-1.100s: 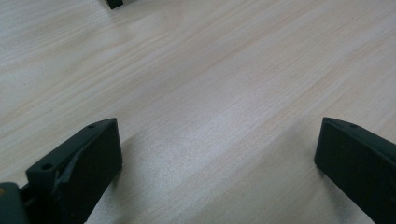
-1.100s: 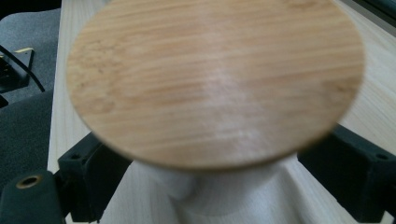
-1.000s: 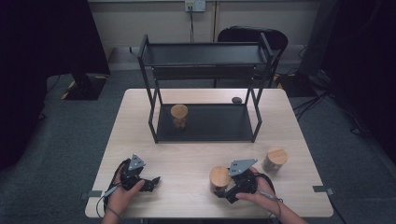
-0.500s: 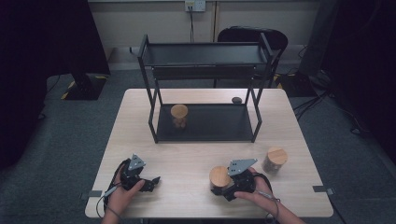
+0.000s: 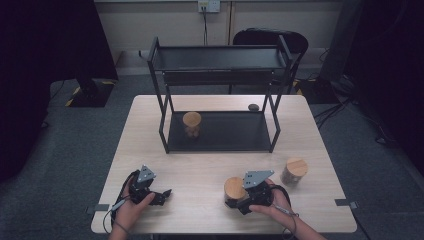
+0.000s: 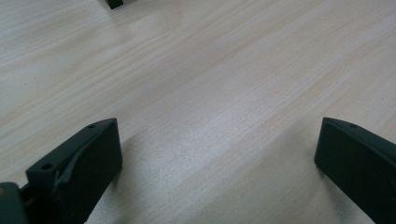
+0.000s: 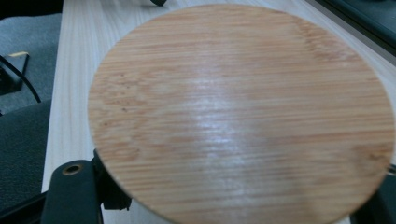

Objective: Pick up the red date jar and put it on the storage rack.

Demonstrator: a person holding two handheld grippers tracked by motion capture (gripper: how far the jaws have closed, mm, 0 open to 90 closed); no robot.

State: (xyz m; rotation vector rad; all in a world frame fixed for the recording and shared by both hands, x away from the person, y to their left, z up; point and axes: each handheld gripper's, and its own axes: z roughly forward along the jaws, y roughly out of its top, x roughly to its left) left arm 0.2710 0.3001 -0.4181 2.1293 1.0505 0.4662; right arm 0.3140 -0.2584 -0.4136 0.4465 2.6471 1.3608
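We find the right hand-held gripper point(image 5: 239, 202) low on the near edge of the tabletop point(image 5: 200, 172), its jaws having just closed onto the jar with the round wooden lid point(image 5: 234, 188); they now pinch the jar body below the lid, one jaw on each side. In the right gripper view the lid point(image 7: 240, 114) sits directly ahead of and above the jaws, hiding most of them, with only the jaw bases showing at the lower corners. A second jar with a wooden lid point(image 5: 294, 171) stands on the tabletop just beyond and to the outer side of the right hand-held gripper, apart from it. A third jar point(image 5: 191, 124) stands well ahead of both grippers, on the lower shelf of the black metal rack point(image 5: 165, 120) at the far half of the tabletop. The left hand-held gripper point(image 5: 162, 195) rests near the front edge, well apart from the held jar, with its jaws spread wide; in the left gripper view nothing lies between them except bare wood point(image 6: 210, 116). A small dark object point(image 5: 253, 107) lies beside the rack's far right leg; we cannot tell what it is.
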